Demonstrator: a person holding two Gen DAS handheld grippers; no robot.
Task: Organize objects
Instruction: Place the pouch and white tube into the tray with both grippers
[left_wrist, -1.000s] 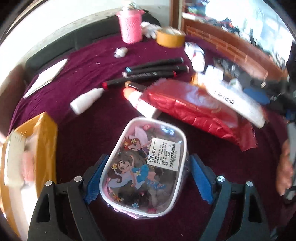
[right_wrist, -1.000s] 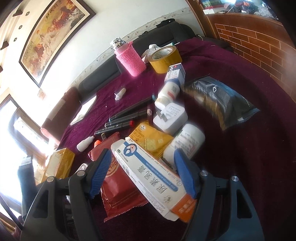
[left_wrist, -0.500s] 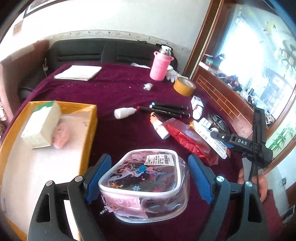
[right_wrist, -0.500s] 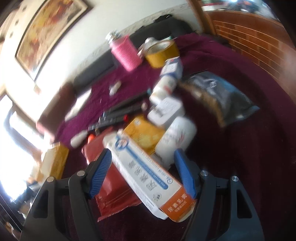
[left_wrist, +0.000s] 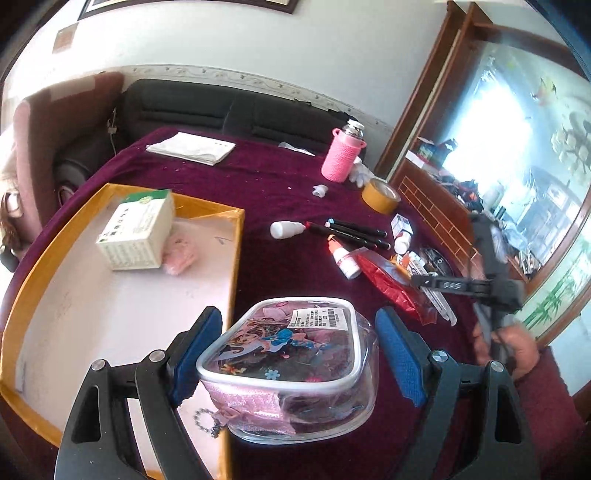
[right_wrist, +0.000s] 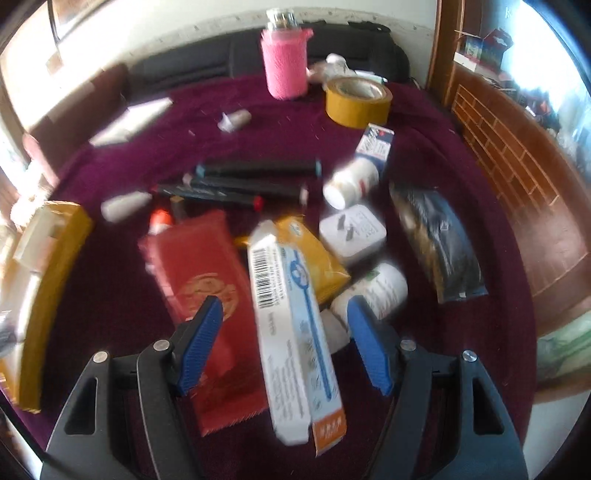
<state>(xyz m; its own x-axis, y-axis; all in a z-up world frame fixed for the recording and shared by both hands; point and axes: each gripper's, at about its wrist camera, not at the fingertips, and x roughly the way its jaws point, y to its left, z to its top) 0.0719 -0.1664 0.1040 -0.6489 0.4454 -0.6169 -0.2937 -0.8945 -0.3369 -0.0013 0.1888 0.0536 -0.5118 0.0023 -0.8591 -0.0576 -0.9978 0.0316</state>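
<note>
A matt, velvety maroon cloth (left_wrist: 280, 192) covers the table. The pouch (left_wrist: 291, 369) is clear glossy plastic with a printed cartoon face and a paper price label. The tray (left_wrist: 236, 236) looks like yellow cardboard with a smooth white floor. The red packet (right_wrist: 207, 288) is shiny foil; the flask's pink sleeve (right_wrist: 286, 66) is rough knit.

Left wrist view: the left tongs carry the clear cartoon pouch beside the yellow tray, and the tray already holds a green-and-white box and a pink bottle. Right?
Not quite. In the left wrist view the left tongs do carry the clear cartoon pouch beside the yellow tray, which holds the green-and-white box. The pink bottle stands on the purple cloth, far from the tray.
</note>
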